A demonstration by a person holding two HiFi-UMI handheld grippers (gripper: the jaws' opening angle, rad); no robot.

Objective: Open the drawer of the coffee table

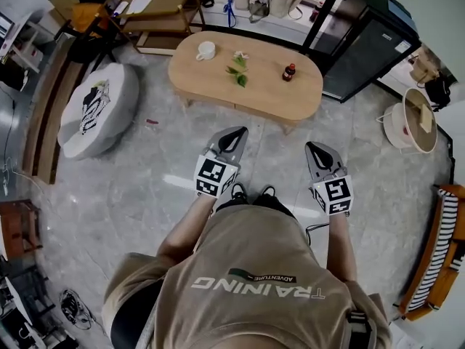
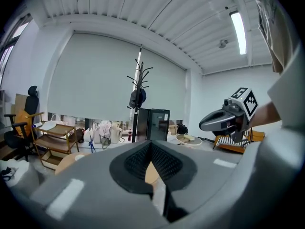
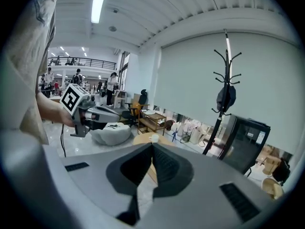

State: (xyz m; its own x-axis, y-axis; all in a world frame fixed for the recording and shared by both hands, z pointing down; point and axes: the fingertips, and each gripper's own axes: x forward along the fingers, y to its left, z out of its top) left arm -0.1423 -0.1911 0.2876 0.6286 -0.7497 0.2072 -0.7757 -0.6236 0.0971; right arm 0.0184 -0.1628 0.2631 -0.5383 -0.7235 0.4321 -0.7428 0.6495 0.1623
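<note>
The oval wooden coffee table [image 1: 269, 97] stands ahead of me on the grey floor. It carries a white cup [image 1: 206, 50], a green sprig [image 1: 237, 71] and a small dark bottle [image 1: 289, 72]. From above I cannot make out its drawer. My left gripper [image 1: 236, 131] and right gripper [image 1: 314, 146] hover side by side just short of the table's near edge, both pointing at it. Both are shut, with nothing between the jaws. In the left gripper view the closed tips [image 2: 150, 143] hide most of the table. The right gripper view shows the closed tips [image 3: 152, 145] below the cup [image 3: 153, 138].
A round grey-and-white pouf [image 1: 98, 107] sits left of the table. A wooden shelf trolley [image 1: 156, 20] stands behind it. A black cabinet [image 1: 367, 49] and a coat stand [image 1: 323, 13] are at the back right. A round white basket [image 1: 414, 122] and a striped chair [image 1: 436, 253] are on the right.
</note>
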